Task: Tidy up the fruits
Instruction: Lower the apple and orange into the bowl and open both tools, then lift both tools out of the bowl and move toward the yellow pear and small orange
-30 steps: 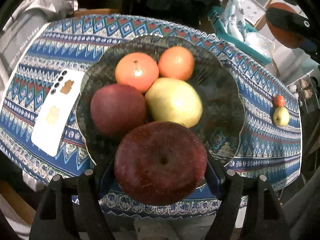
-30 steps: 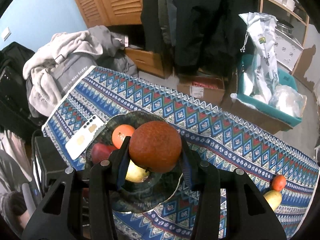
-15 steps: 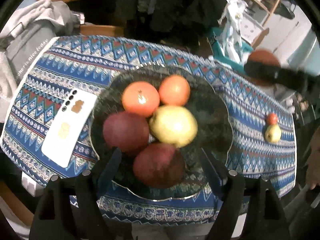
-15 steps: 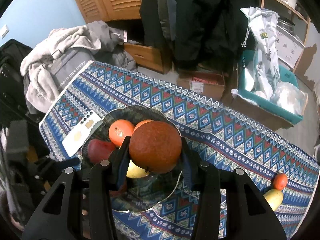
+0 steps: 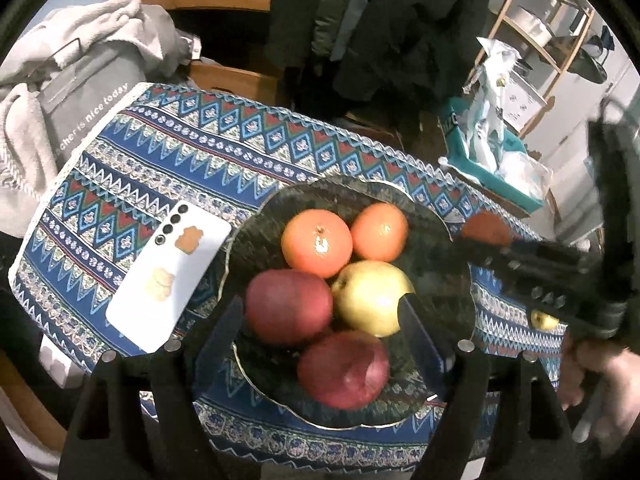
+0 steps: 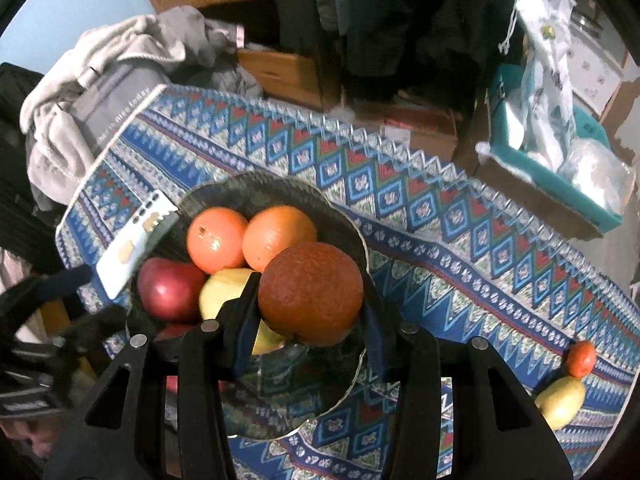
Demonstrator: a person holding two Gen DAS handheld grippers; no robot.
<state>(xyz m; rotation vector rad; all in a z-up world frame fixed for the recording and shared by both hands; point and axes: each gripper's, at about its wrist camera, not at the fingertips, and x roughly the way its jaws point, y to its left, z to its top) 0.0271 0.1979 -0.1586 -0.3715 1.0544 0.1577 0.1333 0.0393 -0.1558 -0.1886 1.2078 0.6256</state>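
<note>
A dark glass plate (image 5: 452, 280) on the patterned tablecloth holds two oranges (image 5: 317, 242), a yellow apple (image 5: 370, 298) and two red apples (image 5: 289, 306). My left gripper (image 5: 320, 304) hovers open above the plate's near side. The nearer red apple (image 5: 344, 368) lies on the plate below it, and the pads do not touch it. My right gripper (image 6: 310, 284) is shut on a dark orange round fruit (image 6: 310, 292), held just over the plate (image 6: 280, 188) beside the piled fruit. In the left wrist view that fruit (image 5: 486, 228) shows at the plate's right edge.
A white phone (image 5: 170, 280) lies left of the plate. A small orange (image 6: 580, 358) and a yellow fruit (image 6: 560, 400) sit at the table's right end. Grey clothes (image 6: 100, 80) are heaped far left and a teal bin (image 6: 560, 176) stands behind. A person's hand (image 5: 600, 380) is at right.
My left gripper let go of the red apple, which now lies on the plate, and lifted away. My right gripper came down toward the plate with its fruit.
</note>
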